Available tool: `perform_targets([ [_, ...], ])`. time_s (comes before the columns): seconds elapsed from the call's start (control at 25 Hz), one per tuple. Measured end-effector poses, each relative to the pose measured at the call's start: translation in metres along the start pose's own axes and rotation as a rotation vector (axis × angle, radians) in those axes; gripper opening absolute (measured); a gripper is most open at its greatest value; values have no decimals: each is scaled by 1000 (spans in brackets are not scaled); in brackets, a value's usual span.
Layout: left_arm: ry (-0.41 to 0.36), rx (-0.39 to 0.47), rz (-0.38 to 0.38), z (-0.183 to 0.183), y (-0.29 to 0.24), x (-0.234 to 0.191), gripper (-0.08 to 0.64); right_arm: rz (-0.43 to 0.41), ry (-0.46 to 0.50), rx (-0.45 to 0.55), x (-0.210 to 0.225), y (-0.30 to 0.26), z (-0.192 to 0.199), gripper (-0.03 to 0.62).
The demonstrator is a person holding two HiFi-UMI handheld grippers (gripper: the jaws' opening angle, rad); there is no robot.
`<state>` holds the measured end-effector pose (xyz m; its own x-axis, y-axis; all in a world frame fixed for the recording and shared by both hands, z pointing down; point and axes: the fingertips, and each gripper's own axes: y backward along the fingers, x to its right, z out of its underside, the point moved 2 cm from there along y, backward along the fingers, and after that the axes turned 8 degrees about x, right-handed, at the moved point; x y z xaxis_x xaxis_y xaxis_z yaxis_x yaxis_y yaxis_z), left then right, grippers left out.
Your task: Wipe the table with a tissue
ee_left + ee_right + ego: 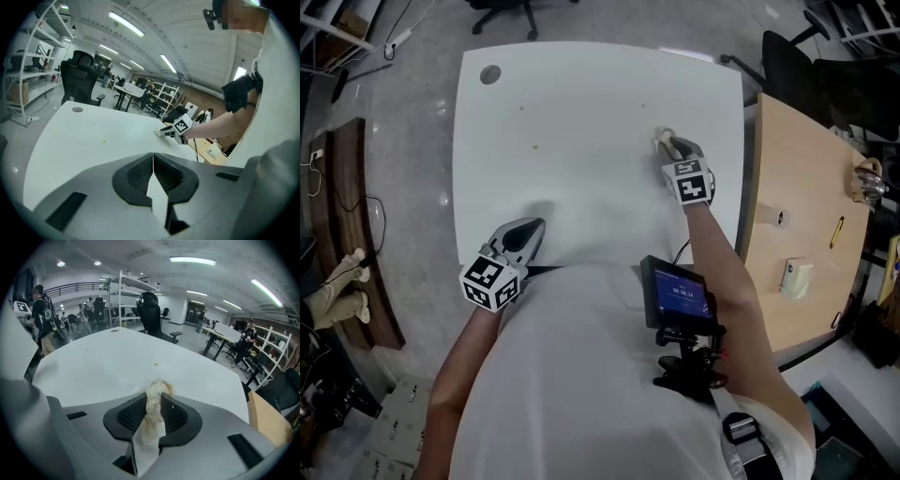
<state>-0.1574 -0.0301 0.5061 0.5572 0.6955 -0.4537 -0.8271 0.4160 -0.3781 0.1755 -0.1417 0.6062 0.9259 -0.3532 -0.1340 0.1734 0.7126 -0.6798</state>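
Observation:
The white table [581,178] fills the middle of the head view. My right gripper [667,142] is over its far right part, shut on a crumpled, stained tissue [660,139] that rests against the tabletop. In the right gripper view the tissue [158,390] bulges out between the jaws of the right gripper [153,402]. A small brownish speck [156,364] lies on the table beyond it, and another speck [534,146] shows further left. My left gripper [532,228] sits low over the near left edge, shut with nothing in it [153,155].
A grey round cap [490,74] sits in the table's far left corner. A wooden table [806,234] with small items adjoins the right side. Office chairs [502,11] stand beyond the far edge. A black device [680,295] hangs at the person's chest.

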Motion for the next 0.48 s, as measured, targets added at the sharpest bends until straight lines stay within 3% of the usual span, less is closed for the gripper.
perform_targets([
  [0.24,13,-20,-41,2,-4,3,8,-25,69,40,27,-39,-35,91],
  [0.48,6,-18,-62,0,-13,15,8,-44,189,8,41,-63,-51,91],
])
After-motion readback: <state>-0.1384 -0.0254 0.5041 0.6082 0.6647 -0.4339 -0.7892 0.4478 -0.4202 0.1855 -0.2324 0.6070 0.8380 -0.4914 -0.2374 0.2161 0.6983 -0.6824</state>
